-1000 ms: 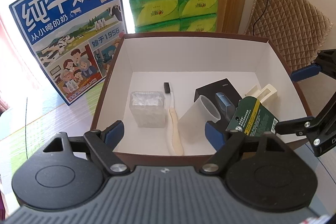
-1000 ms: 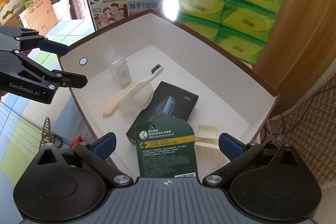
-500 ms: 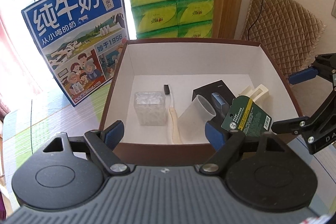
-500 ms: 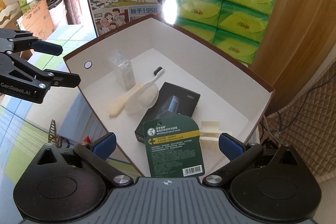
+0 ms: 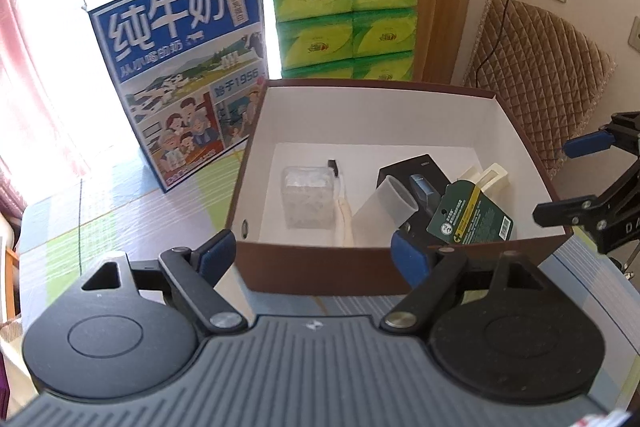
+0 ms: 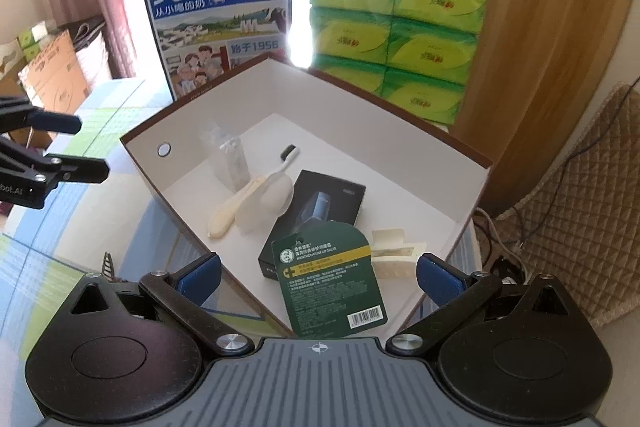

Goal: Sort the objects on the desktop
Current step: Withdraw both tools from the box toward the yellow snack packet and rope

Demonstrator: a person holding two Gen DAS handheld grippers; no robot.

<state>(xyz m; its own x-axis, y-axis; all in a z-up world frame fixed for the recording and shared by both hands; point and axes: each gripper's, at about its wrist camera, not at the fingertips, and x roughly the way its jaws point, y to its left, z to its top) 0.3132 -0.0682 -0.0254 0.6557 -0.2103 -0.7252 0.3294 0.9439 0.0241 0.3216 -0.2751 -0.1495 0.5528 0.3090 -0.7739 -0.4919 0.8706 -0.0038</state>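
The green card [image 6: 331,279] covers the near corner of the black box [image 6: 320,203] and part of the cream clip [image 6: 394,257]; its small print is too fine to read. In the left wrist view the box's front wall [image 5: 320,269] hides the toothbrush handle [image 5: 345,223] end and the cup [image 5: 380,215] base. The right gripper [image 5: 576,183] is cut off by that picture's right edge.

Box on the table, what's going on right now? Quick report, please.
Left gripper and right gripper open, both empty. Green card lies in the box, propped on the black case. Nothing in the way.
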